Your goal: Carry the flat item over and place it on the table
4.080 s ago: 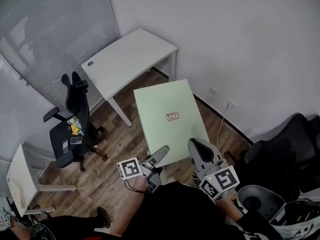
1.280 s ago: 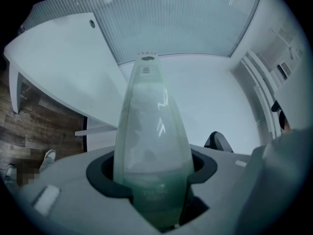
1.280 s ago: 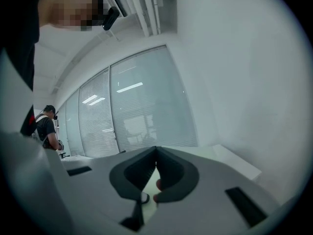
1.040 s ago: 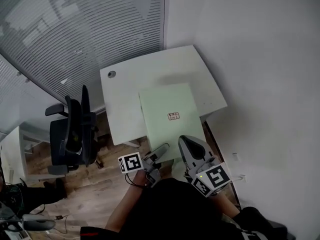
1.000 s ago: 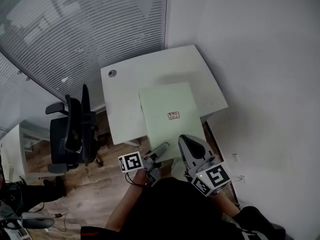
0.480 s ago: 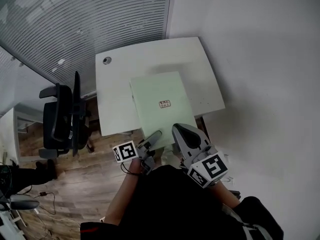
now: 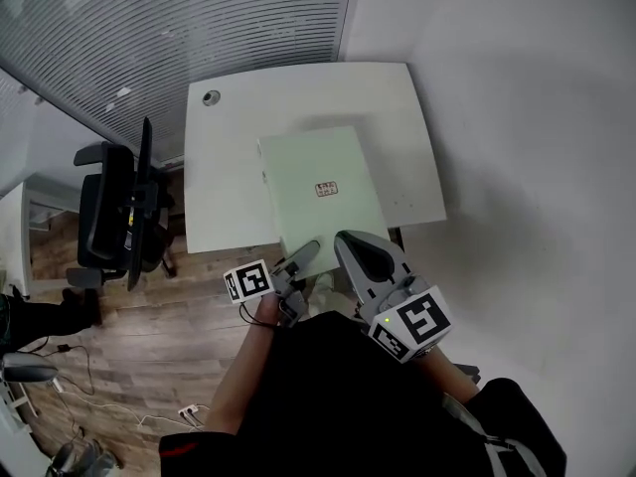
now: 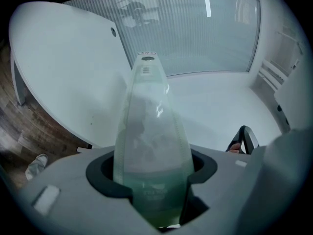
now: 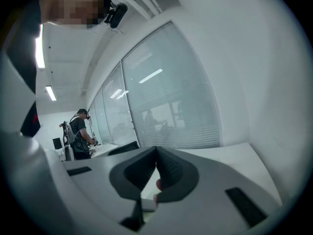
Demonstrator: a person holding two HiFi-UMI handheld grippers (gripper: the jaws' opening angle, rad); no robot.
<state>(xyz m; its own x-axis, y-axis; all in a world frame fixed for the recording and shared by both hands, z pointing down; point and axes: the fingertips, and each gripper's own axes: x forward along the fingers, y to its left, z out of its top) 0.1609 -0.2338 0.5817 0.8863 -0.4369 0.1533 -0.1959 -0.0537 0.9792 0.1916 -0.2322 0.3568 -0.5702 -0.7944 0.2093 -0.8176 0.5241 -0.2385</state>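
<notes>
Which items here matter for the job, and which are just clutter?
Job: pale green flat rectangular board, held by left gripper and right gripper; white table.
Lying about: black office chair; person at far desk.

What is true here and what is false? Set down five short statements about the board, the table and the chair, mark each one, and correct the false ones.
1. The left gripper is clamped on the green board. True.
2. The office chair stands to the right of the white table. False: in the head view it stands to the table's left.
3. The board carries a small label on its top face. True.
4. The board lies on the wooden floor. False: it is held over the table.
5. The table has a round hole near one corner. True.
</notes>
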